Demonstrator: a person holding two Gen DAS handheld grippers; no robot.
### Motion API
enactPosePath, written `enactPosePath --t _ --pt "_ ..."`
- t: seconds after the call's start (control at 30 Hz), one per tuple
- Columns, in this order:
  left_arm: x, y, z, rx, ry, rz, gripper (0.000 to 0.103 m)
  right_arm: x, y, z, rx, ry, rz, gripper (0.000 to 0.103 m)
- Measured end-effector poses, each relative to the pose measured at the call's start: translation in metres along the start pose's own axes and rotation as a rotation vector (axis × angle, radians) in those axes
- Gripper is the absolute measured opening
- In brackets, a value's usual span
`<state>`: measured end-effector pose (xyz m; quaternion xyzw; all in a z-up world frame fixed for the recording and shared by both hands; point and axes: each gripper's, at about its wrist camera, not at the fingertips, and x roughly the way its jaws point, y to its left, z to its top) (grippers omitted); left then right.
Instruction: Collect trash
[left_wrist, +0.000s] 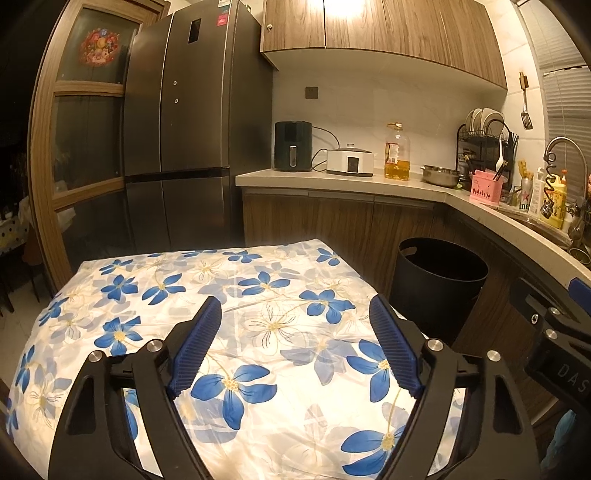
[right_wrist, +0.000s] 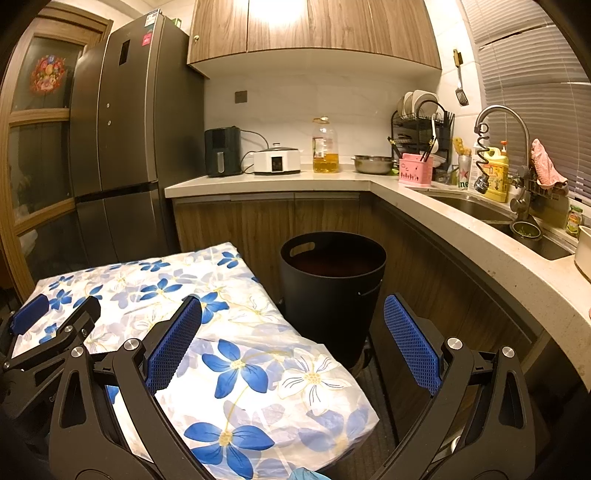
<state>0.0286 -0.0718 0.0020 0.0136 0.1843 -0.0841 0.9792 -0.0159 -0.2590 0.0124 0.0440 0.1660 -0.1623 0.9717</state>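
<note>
A black round trash bin stands on the floor to the right of a table covered with a white cloth with blue flowers; it also shows in the right wrist view. My left gripper is open and empty above the cloth. My right gripper is open and empty, over the table's right edge and in front of the bin. I see no loose trash on the cloth. Each gripper shows at the edge of the other's view.
A dark fridge stands behind the table. An L-shaped counter carries an air fryer, a cooker, an oil bottle, a steel bowl and a dish rack. The sink with its tap is on the right.
</note>
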Motion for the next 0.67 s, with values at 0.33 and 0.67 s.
enactPosePath --t 0.33,0.67 --pt "0.0019 -0.0005 -0.0017 0.013 0.004 0.013 0.08 0.0013 -0.0004 -0.0004 0.004 0.004 0.005 0.098" --pt "-0.0023 0.0015 -0.0012 -0.008 -0.004 0.03 0.096 0.0021 -0.0004 -0.0018 0.008 0.007 0.008 0.098"
